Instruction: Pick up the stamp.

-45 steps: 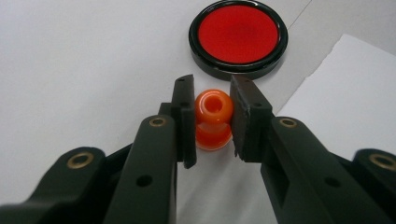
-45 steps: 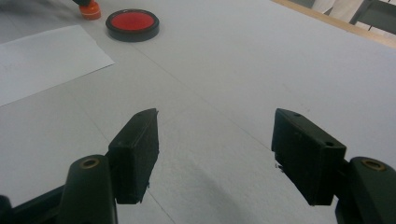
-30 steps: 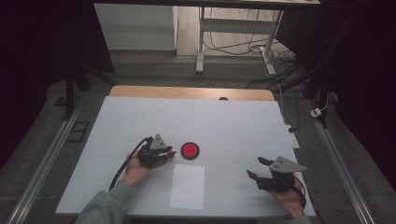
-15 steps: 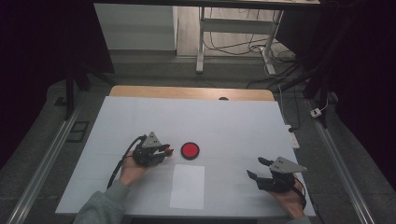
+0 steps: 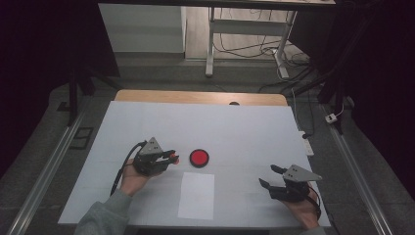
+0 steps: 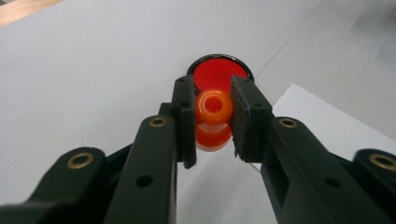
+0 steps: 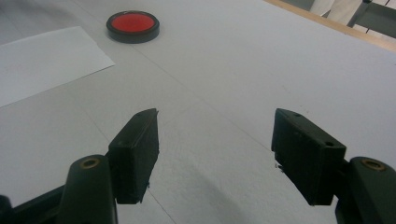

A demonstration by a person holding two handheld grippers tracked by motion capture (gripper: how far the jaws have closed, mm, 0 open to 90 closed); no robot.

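My left gripper (image 5: 172, 157) (image 6: 213, 122) is shut on a small orange spool-shaped piece (image 6: 213, 108) with a hole down its middle, pinched between both pads. Just beyond it a round red disc with a black rim (image 5: 199, 157) (image 6: 217, 72) (image 7: 132, 25) lies flat on the white table. The orange piece (image 5: 174, 158) hangs a little left of the disc in the high view. My right gripper (image 5: 268, 177) (image 7: 215, 144) rests near the table's front right, jaws wide open with bare table between them.
A white sheet of paper (image 5: 196, 195) (image 7: 42, 60) lies at the front middle of the white tabletop (image 5: 235, 132). A wooden strip (image 5: 195, 97) edges the far side. Metal rails flank the table, and a power strip (image 5: 305, 143) sits off its right edge.
My left hand has drawn back from the red disc toward the left and lifted slightly, still gripping the orange piece. The right hand has stayed put.
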